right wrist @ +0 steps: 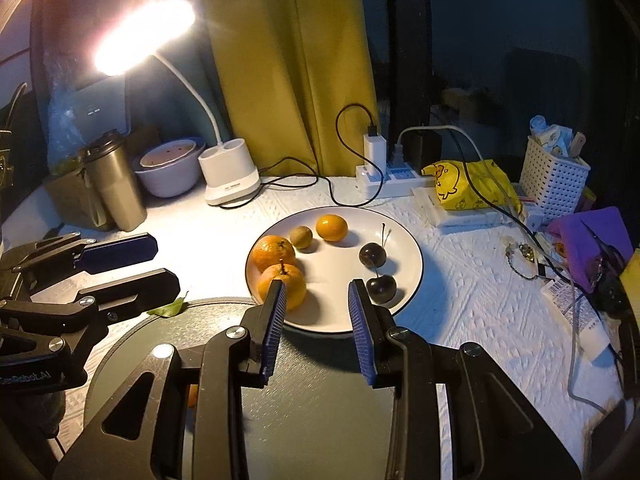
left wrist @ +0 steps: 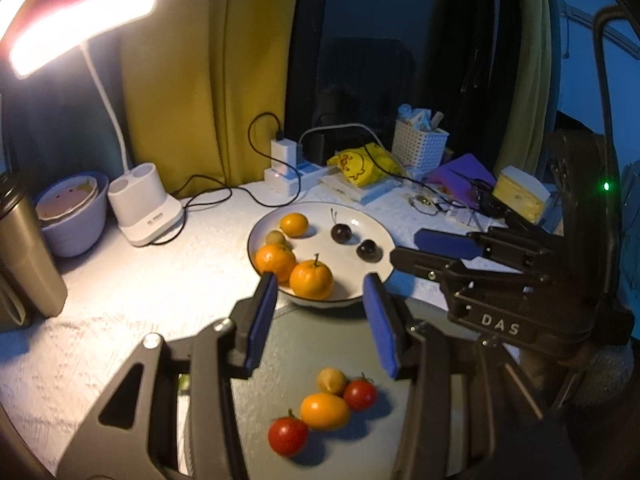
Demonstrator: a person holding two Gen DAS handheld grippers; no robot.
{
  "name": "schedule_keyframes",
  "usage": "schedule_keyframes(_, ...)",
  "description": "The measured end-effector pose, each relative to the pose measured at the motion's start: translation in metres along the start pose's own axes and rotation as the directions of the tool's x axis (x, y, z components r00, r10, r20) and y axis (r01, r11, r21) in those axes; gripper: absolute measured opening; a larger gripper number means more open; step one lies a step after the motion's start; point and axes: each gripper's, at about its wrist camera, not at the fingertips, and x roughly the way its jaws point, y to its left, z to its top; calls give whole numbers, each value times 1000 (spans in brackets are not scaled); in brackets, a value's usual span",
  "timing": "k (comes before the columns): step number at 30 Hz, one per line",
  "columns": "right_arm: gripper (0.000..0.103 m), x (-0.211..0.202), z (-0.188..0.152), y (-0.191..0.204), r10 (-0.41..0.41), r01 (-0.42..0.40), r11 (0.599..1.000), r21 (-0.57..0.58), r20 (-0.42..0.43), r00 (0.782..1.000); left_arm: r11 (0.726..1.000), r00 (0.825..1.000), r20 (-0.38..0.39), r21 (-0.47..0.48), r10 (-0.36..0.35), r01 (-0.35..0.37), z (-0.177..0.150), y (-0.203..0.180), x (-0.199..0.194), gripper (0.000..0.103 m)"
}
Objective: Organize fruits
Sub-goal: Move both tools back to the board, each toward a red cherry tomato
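Note:
A white plate [left wrist: 320, 242] [right wrist: 340, 280] carries two big oranges [left wrist: 311, 280] [right wrist: 273, 252], a small orange [left wrist: 294, 224], a small yellowish fruit [left wrist: 276, 237] and two dark cherries [left wrist: 341, 233] [right wrist: 372, 255]. On the nearer grey plate [left wrist: 288, 340] [right wrist: 312, 420] lie two cherry tomatoes [left wrist: 287, 436], a kumquat [left wrist: 325, 410] and a pale yellow fruit [left wrist: 331, 380]. My left gripper [left wrist: 320, 280] [right wrist: 167, 263] hangs over the grey plate, open, holding nothing. My right gripper [right wrist: 317, 286] [left wrist: 404, 246] hovers beside it, open and empty, its tips toward the white plate.
A lit desk lamp [right wrist: 144, 36] with its white base [right wrist: 230, 174], a bowl [right wrist: 170, 172] and a steel tumbler [right wrist: 114, 184] stand at the back left. A power strip [right wrist: 394, 174], yellow bag [right wrist: 468, 184], white basket [right wrist: 554, 178] and cables crowd the right. A green leaf [right wrist: 168, 308] lies beside the grey plate.

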Motion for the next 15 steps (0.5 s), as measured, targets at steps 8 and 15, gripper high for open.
schedule_keyframes(8, 34, -14, -8, 14, -4, 4, 1000, -17, 0, 1000, 1000, 1000, 8, -18, 5, -5, -15, 3, -18, 46)
schedule_keyframes(15, 34, -19, -19, 27, 2, -2, 999, -32, -14, 1000, 999, 1000, 3, -42, 8, -8, -34, 8, -27, 46)
